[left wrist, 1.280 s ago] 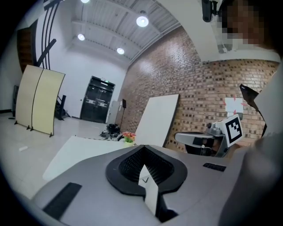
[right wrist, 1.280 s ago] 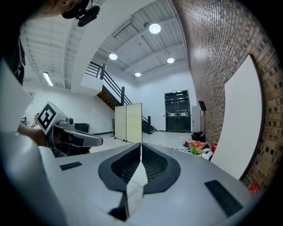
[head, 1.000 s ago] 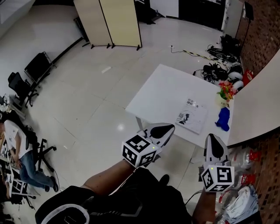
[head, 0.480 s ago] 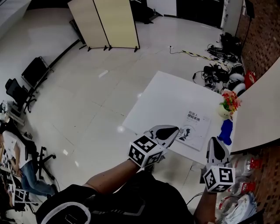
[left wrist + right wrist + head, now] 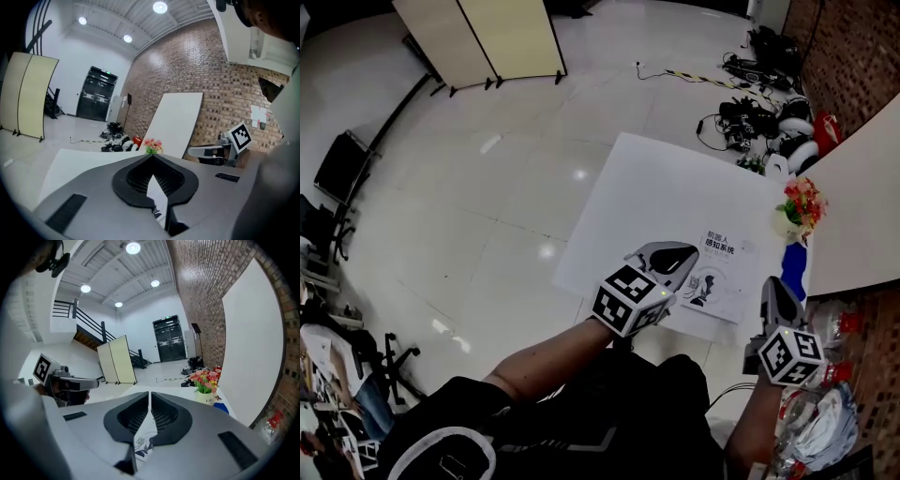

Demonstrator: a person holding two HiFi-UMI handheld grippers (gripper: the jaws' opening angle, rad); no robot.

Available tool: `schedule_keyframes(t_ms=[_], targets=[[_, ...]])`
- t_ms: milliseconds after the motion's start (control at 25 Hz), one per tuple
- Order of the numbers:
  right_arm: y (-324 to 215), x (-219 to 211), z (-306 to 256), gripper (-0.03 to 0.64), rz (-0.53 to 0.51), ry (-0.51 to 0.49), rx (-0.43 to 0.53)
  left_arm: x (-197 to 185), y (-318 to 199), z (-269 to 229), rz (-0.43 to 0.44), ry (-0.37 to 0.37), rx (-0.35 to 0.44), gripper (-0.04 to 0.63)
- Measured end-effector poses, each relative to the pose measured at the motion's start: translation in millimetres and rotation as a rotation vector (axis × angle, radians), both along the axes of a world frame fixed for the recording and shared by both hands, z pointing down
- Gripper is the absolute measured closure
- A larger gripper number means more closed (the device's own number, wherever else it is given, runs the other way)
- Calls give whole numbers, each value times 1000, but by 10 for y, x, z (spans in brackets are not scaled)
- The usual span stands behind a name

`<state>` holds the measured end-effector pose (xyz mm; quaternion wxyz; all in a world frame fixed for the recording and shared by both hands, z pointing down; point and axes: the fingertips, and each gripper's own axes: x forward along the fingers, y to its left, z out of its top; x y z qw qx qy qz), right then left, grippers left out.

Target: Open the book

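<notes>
Head view, left to right: my left gripper [image 5: 673, 257], jaws together and empty, hangs over the left edge of the closed book [image 5: 719, 275] on the white table [image 5: 656, 187]. The book's long axis runs away from me. My right gripper [image 5: 774, 289], also closed and empty, sits just off the book's right side, slightly farther from it.

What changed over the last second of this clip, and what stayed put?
Both grippers moved forward toward the table: the left gripper now reaches over its near edge by the book, and the right gripper nears the corner. Nothing was gripped; both jaws stay shut. The book still lies closed, beside the flowers.
</notes>
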<state>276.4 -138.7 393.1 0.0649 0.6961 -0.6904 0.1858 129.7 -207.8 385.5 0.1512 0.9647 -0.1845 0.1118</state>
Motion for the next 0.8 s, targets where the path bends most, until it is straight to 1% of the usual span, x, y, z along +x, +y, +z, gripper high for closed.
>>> schedule_keyframes(t_ms=[120, 200, 280, 320, 360, 400, 480, 520, 680, 800], targets=[[-119, 188, 289, 612, 18, -22, -74, 221, -137, 222, 6, -12, -55, 598], [-191, 347, 522, 612, 45, -28, -116, 395, -225, 447, 13, -46, -87, 598], [-241, 491, 798, 611, 62, -49, -169, 545, -292, 752, 8, -109, -129, 598], [-259, 548, 942, 599, 61, -66, -199, 605, -314, 906, -2, -134, -163, 598], [-276, 600, 1088, 537, 56, -87, -228, 662, -328, 1050, -13, -154, -201, 598], [-291, 645, 1240, 504, 49, -110, -259, 717, -335, 1192, -21, -175, -234, 598], [-315, 703, 1549, 485, 32, -158, -327, 806, -321, 1483, -25, -238, -281, 598], [-324, 723, 1699, 463, 25, -179, -362, 840, -306, 1628, -26, -273, -296, 598], [-329, 842, 2225, 462, 33, -241, -493, 966, -266, 2098, -31, -394, -337, 598], [-318, 894, 2490, 462, 37, -284, -566, 1070, -271, 2291, -31, -447, -364, 598]])
